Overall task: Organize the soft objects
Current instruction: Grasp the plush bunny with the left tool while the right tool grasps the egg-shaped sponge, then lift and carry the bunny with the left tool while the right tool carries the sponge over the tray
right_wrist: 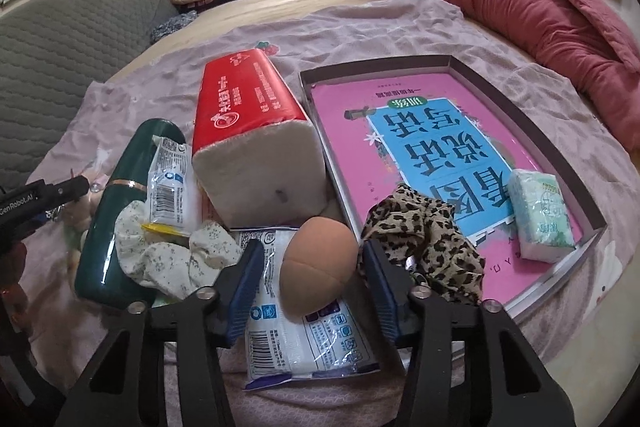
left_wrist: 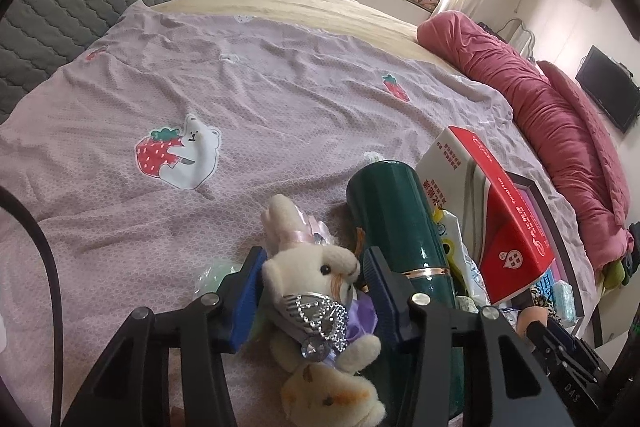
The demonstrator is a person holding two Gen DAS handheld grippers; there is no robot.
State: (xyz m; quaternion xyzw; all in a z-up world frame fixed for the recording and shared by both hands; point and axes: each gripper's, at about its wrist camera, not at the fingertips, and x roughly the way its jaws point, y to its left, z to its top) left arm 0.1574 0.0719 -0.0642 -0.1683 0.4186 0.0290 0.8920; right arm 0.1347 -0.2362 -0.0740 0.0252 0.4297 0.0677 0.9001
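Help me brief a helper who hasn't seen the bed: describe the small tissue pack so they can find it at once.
Start at the shallow tray holding the pink and blue book, right of the red tissue brick. The small tissue pack lies on the book in the tray's near right corner. It is pale green and white, unlike the leopard scrunchie beside it.

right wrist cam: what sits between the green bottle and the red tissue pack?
In the right wrist view, a clear plastic sachet leans between the green bottle and the red tissue pack, with a floral fabric piece bunched just below it.
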